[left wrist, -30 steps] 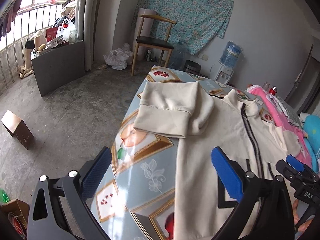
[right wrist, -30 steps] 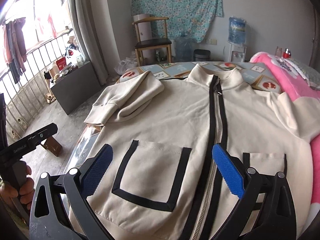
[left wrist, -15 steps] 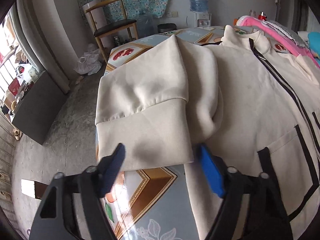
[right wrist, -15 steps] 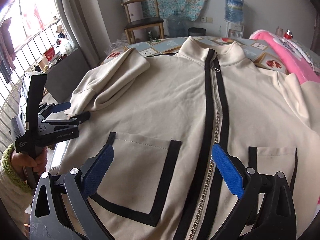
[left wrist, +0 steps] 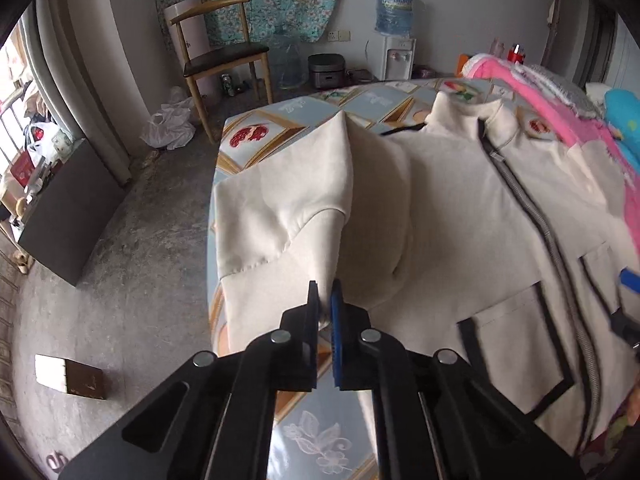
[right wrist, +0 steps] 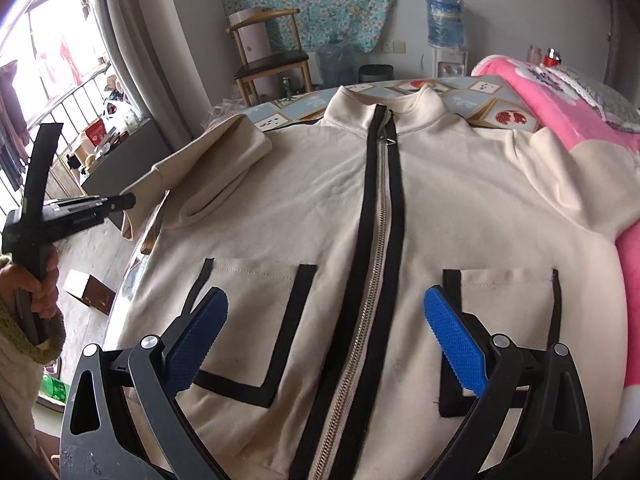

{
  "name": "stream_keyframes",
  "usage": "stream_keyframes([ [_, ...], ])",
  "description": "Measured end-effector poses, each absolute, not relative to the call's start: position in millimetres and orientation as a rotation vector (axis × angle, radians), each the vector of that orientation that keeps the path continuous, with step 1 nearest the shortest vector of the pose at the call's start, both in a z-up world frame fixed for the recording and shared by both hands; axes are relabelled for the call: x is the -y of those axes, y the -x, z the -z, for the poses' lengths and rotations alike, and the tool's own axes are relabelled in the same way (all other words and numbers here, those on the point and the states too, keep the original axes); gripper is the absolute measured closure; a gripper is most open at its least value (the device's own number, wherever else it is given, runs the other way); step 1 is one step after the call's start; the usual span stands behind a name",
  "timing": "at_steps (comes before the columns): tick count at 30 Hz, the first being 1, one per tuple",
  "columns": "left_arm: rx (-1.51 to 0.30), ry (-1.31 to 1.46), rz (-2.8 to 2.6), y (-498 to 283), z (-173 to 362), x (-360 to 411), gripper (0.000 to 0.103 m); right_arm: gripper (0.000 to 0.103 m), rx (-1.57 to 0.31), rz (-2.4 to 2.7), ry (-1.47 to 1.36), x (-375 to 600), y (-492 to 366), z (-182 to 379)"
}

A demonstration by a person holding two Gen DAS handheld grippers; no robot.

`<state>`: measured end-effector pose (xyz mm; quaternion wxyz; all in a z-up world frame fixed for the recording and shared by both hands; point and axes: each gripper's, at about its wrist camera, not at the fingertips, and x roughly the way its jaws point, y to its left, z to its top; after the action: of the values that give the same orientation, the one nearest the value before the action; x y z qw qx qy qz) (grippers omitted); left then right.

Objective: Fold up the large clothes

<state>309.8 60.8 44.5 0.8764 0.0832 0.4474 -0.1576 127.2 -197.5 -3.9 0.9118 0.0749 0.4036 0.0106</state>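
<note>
**Sleeve cuff pinched, jacket lying flat**

On the patterned tablecloth (left wrist: 256, 152), a cream zip-up jacket (right wrist: 328, 208) is lying face up, its zipper (right wrist: 372, 240) running lengthwise away from the cameras and its collar (right wrist: 416, 112) pointing toward the far wall. At the left edge, the left gripper (left wrist: 325, 300) is clenching the folded sleeve's cuff (left wrist: 280, 280), the sleeve lying doubled back over the jacket's side. Farther right, the right gripper (right wrist: 326, 332) is hovering with jaws spread wide above the hem, straddling the zipper between the two black-trimmed pockets (right wrist: 256, 300), grasping nothing.
</note>
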Motion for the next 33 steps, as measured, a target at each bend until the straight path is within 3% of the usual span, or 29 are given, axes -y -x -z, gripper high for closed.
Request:
stream_keyframes([
  [6, -0.898, 0.073, 0.692, -282.8, -114.8, 8.7, 0.098, 0.01, -0.797, 0.05, -0.193, 233.8, -90.5, -5.1],
  [10, -0.962, 0.227, 0.917, -273.4, -113.0, 72.0, 0.096, 0.01, -0.787, 0.11, -0.215, 257.5, -63.3, -9.8],
  [12, -1.017, 0.245, 0.972, -273.5, -98.0, 98.6, 0.08, 0.01, -0.79, 0.135, -0.228, 268.0, -53.6, -11.4],
  [13, -1.047, 0.249, 0.965, -273.8, -89.1, 106.0, 0.063, 0.011, -0.794, 0.144, -0.238, 272.7, -49.0, -11.5],
  [14, -1.07, 0.262, 0.942, -274.4, -80.3, 108.6, 0.056, 0.012, -0.798, 0.145, -0.253, 276.7, -44.9, -11.6],
  [20, -1.057, 0.274, 0.82, -262.2, -68.8, 50.6, 0.05, 0.018, -0.845, 0.026, -0.423, 295.1, -48.1, -12.8],
  [26, -1.041, 0.026, 0.538, -247.9, -43.4, -9.0, 0.048, 0.035, -0.998, -0.163, -0.685, 299.1, -101.2, 10.8],
  [33, -1.007, -0.218, 0.375, -241.3, 9.5, -28.7, 0.048, 0.048, -1.177, -0.046, -0.682, 293.6, -142.7, 41.5],
])
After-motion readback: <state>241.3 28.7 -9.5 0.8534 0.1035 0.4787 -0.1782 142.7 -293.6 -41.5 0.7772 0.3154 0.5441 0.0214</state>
